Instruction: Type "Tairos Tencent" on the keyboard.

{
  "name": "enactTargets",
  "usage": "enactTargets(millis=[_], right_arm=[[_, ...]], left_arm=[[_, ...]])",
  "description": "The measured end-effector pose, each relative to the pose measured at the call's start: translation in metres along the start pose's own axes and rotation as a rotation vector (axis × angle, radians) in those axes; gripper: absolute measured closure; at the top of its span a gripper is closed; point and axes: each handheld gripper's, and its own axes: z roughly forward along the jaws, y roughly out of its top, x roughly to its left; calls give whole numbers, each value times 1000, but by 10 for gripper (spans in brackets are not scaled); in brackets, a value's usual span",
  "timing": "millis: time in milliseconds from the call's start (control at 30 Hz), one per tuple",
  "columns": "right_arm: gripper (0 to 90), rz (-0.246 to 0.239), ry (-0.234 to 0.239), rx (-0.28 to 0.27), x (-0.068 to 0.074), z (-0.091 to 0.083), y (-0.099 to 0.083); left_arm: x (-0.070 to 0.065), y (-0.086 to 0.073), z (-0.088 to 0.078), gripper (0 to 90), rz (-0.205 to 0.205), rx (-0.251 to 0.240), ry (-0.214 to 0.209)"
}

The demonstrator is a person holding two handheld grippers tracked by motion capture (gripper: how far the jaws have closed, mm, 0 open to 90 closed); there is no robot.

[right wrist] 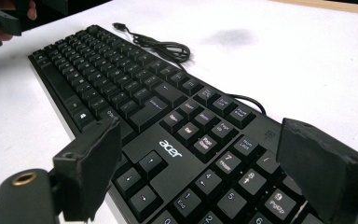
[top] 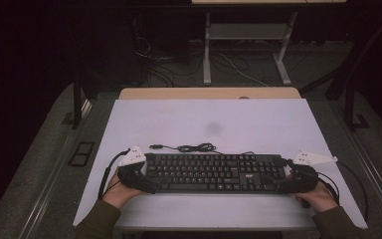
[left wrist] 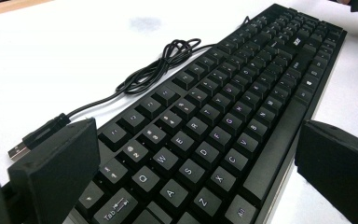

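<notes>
flanking a black keyboard at the lower middle of the high view, a person's two hands each bring a tool to one short end of it: the left tool at the lower left of the frame, the right tool at the lower right. the keyboard lies flat and square-on along the near part of the white worktop, its thin cable bunched in a loose coil just behind its back edge, the usb plug lying free on the surface. in the left gripper view the jaws stand wide apart, one on each side of the tab-and-letters end, with nothing pressed between them; in the right gripper view the jaws are likewise spread either side of the arrow and number keys, near the printed brand mark, clamped on nothing. judged from these frames, the keyboard is a long, light, rigid plastic slab that would flex little but could tip or swing if lifted from one end alone, so a hold at both short ends, pads on the front and back edges of the case rather than on the keys, looks the safer way. its smooth edges may slip under a light squeeze, and the trailing cable would likely drag along behind it.
</notes>
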Motion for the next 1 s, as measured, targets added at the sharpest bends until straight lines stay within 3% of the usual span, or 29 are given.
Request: enactTargets(millis=[467, 1000], right_arm=[[135, 8, 11, -10, 4, 4, 3], [135, 12, 29, -19, 7, 10, 18]], left_arm=[[-1, 0, 1, 0, 15, 12, -8], [0, 0, -2, 0, -1, -9, -5]])
